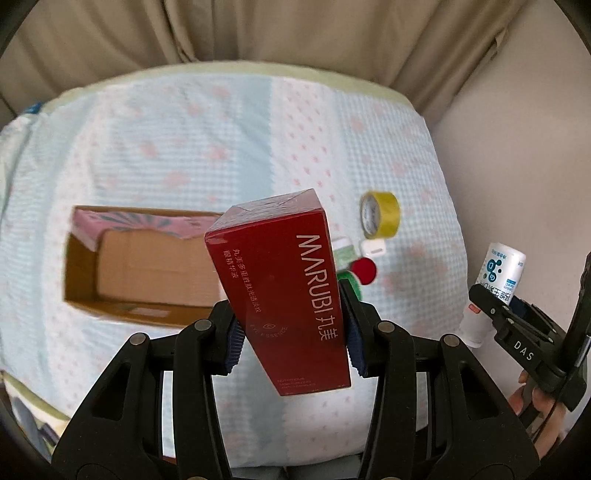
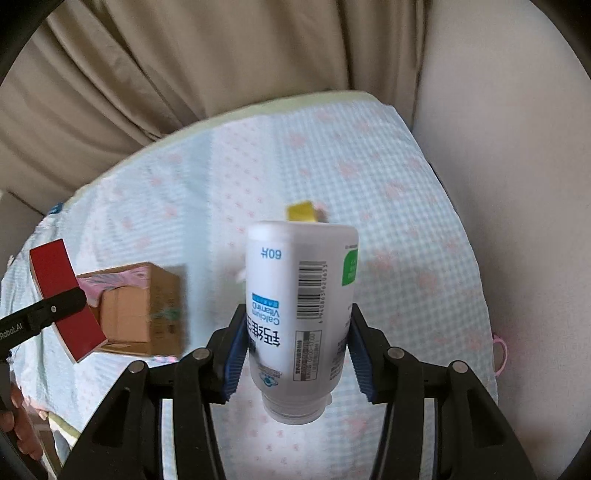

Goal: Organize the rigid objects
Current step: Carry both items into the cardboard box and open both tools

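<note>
My left gripper is shut on a tall red carton marked MARUBI and holds it above the bed, right of an open cardboard box. My right gripper is shut on a white supplement bottle, held upside down with its cap toward me. The bottle and right gripper also show in the left wrist view at the far right. The red carton and the cardboard box show at the left of the right wrist view.
A yellow tape roll, a white charger, a red cap and green-and-white items lie on the light blue checked bedcover. Beige curtains hang behind. A wall stands at the right.
</note>
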The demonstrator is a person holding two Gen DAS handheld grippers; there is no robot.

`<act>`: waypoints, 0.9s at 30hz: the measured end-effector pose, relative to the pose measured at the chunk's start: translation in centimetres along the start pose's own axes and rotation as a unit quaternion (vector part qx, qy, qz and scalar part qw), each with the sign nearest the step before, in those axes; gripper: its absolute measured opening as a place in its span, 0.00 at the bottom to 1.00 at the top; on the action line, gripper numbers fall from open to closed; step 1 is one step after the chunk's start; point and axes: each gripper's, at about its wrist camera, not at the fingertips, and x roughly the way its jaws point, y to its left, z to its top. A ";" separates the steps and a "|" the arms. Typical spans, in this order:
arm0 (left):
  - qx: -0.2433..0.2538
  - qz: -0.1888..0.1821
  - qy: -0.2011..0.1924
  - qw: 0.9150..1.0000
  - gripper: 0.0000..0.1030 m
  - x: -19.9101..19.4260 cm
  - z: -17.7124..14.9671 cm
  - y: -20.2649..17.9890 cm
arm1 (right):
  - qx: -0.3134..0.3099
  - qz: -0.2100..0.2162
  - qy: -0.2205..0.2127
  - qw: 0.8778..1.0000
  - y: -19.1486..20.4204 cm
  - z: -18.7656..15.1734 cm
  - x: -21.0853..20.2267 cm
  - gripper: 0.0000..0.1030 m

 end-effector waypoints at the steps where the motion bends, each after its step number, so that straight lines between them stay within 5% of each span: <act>1: -0.004 0.000 -0.005 1.000 0.40 -1.0 0.0 0.9 | -0.003 0.005 -0.003 1.000 0.9 0.0 -0.5 0.45; 9: 0.000 -0.001 -0.031 1.000 0.40 -5.4 -0.3 9.4 | -0.020 0.030 -0.027 0.999 10.2 -1.0 -3.5 0.45; 16: 0.044 -0.018 -0.016 0.999 0.40 -6.7 -0.2 17.8 | 0.018 0.033 -0.036 0.999 19.3 -2.8 -3.1 0.45; 27: 0.136 0.001 0.037 0.990 0.36 -1.9 1.6 27.1 | 0.061 0.047 0.006 0.997 31.1 -4.3 2.4 0.45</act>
